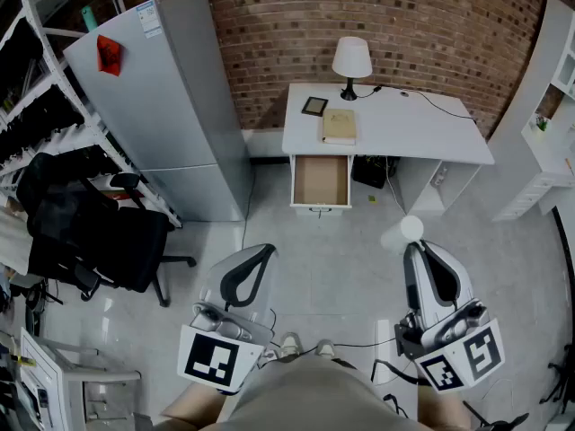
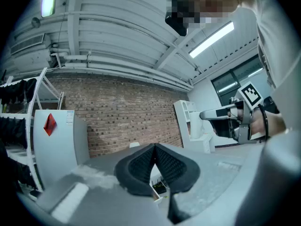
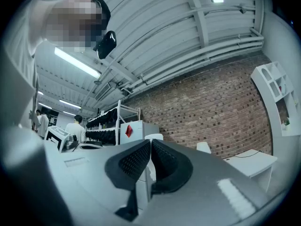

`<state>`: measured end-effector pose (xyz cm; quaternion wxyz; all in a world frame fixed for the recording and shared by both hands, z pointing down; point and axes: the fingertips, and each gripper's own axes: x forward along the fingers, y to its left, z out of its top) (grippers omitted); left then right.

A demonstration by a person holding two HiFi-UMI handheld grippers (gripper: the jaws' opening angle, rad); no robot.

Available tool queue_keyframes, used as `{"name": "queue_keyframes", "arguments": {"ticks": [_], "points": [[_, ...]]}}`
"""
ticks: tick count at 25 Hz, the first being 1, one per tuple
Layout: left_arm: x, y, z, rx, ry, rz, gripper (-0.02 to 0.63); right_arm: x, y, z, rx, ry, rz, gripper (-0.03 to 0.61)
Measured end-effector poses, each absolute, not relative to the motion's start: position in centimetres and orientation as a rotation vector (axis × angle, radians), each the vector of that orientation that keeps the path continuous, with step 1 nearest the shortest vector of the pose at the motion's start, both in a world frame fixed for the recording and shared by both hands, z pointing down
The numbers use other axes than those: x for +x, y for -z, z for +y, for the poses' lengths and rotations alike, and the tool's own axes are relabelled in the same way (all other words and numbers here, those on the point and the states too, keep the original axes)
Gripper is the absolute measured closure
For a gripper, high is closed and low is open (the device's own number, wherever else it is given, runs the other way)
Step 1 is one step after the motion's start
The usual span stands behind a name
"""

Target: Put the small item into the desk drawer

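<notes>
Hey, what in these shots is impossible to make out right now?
Small dark-framed item on the desk: head view, too small to identify.
Open drawer: left gripper view, only a sliver shows below the shut left claw.
Most of the desk: right gripper view, hidden behind the shut right claw.

The left hand-held gripper (image 1: pixel 263 251) and the right hand-held gripper (image 1: pixel 418 245) have smooth pale grey shells. Each ends in 2 curved jaws lined with black pads (image 2: pixel 141 166) dotted in a fine grid. A cube (image 1: pixel 212 359) with black-and-white square markers sits at the rear of each. Black cables (image 1: pixel 388 371) trail by the right one. The person wears beige clothing (image 1: pixel 314 393) and pale shoes (image 1: pixel 289 343).
</notes>
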<state>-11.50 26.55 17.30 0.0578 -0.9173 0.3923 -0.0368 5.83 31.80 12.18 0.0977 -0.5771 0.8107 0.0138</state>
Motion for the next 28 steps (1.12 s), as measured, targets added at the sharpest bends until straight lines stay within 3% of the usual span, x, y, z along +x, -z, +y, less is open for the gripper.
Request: {"name": "queue_keyframes", "arguments": {"ticks": [28], "points": [[-5.7, -18.4, 28.1, -2.737, 0.148, 1.302, 0.612, 11.4, -14.5, 32.1, -1.604, 0.008, 2.511, 0.568]]}}
